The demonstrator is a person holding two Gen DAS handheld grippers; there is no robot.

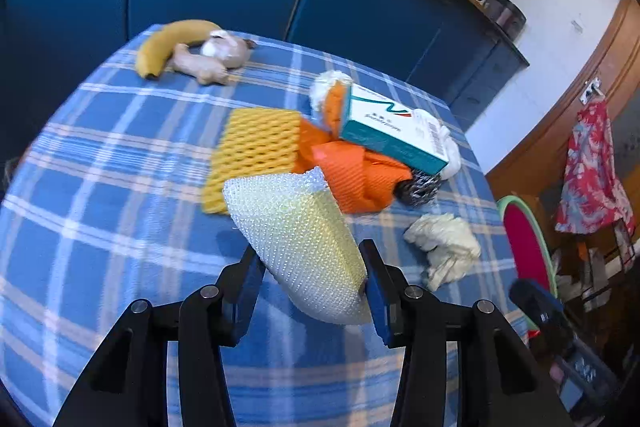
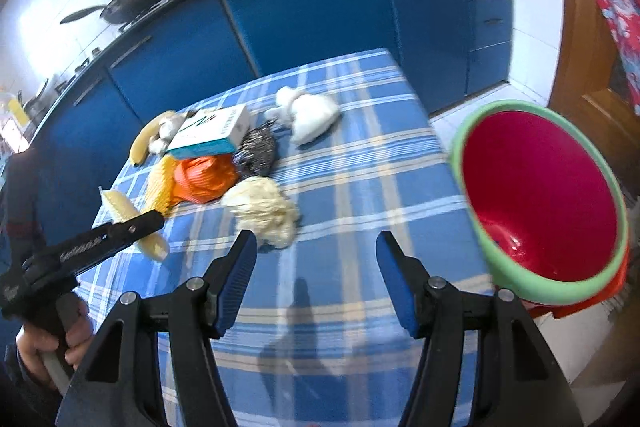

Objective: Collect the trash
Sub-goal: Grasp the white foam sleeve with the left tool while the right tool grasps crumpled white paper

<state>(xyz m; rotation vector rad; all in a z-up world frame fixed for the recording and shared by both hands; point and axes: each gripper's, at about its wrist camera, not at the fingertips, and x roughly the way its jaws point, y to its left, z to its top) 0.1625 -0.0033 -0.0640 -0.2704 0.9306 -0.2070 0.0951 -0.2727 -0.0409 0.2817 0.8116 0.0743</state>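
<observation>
On the checked counter (image 1: 100,187) I count one banana (image 1: 168,45), one knob of ginger (image 1: 200,65), one garlic bulb (image 1: 226,47), one yellow foam net (image 1: 256,155), one orange net (image 1: 356,179), one steel scourer (image 1: 418,189), one teal-and-white box (image 1: 394,131), one cream tissue wad (image 1: 444,247) lying apart from the pile, and white paper (image 1: 328,87) behind the box, whether one wad or two I cannot tell. The box carries a red and teal swoosh, a barcode on its end and a line of small print too blurred to read. Off the counter's edge stands one bin (image 2: 540,195), red inside with a green rim. The left claw (image 1: 312,279) is partly closed, both blue pads pressing the sides of a curled sheet of bubble wrap (image 1: 300,227), one piece, held clear of the cloth in front of the yellow net. From the right wrist view, white lettering runs along that claw's black body but is too smeared to make out, and a hand (image 2: 52,339) grips its handle at the lower left. The right claw (image 2: 316,255) stands about half open over bare cloth with nothing between its pads; the tissue wad lies just beyond its left finger (image 2: 236,279), and the bin sits to its right.
</observation>
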